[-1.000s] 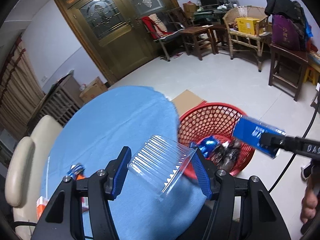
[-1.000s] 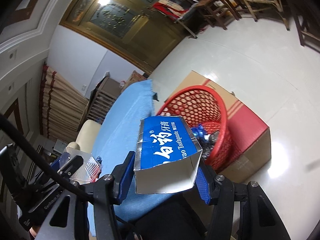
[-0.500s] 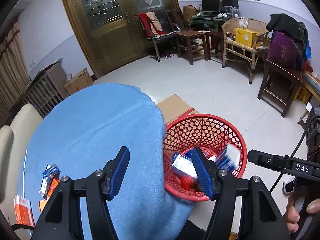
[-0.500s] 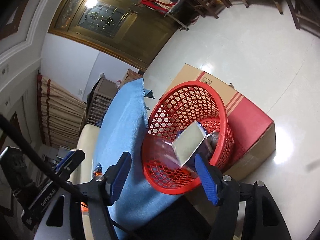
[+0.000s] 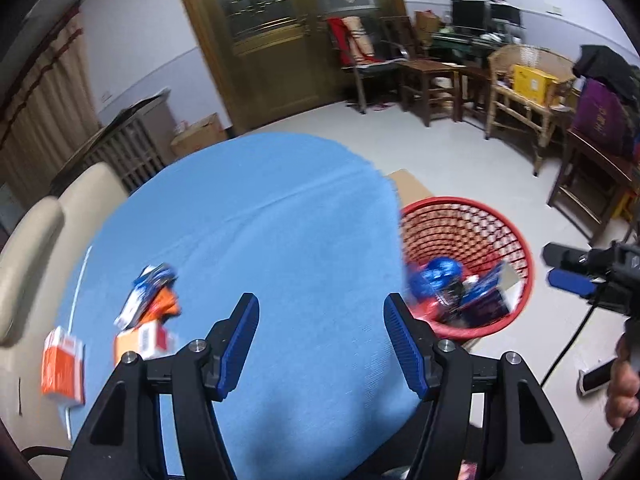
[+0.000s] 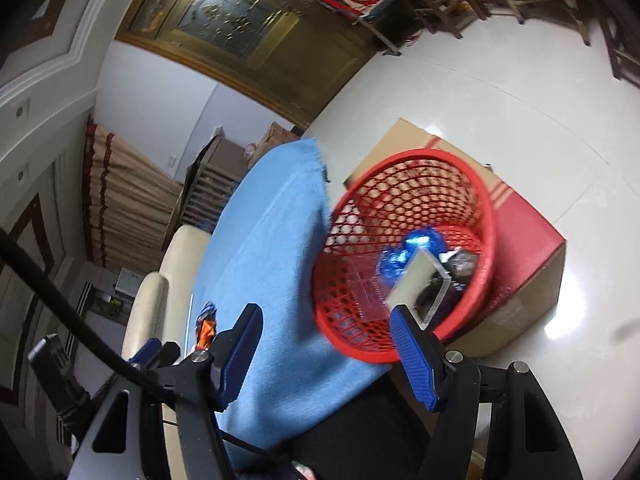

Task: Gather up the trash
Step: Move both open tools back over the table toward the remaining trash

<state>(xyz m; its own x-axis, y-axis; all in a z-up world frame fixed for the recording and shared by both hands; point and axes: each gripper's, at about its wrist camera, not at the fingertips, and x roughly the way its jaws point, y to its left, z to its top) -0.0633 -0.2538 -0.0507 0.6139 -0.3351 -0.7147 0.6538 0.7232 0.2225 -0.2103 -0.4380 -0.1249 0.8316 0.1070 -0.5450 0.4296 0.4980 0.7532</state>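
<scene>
A red mesh basket (image 5: 516,240) stands on a cardboard box right of the round blue-clothed table (image 5: 260,220). It holds a blue toothpaste box (image 5: 490,284), a clear plastic tray (image 6: 366,288) and blue wrappers. It also shows in the right wrist view (image 6: 448,160). My left gripper (image 5: 320,334) is open and empty over the table's near side. My right gripper (image 6: 326,354) is open and empty, near the basket's front rim. Blue and orange wrappers (image 5: 154,294) and orange-white boxes (image 5: 64,362) lie on the table's left.
A cream chair (image 5: 36,240) stands left of the table. The basket's cardboard box (image 6: 532,236) sits on the pale floor. Wooden chairs and small tables (image 5: 516,96) line the far right wall, and a wooden double door (image 5: 288,36) is at the back.
Both grippers let go: the clear tray and the toothpaste box dropped into the basket. My left gripper has swung left over the table, bringing the wrappers and boxes into view.
</scene>
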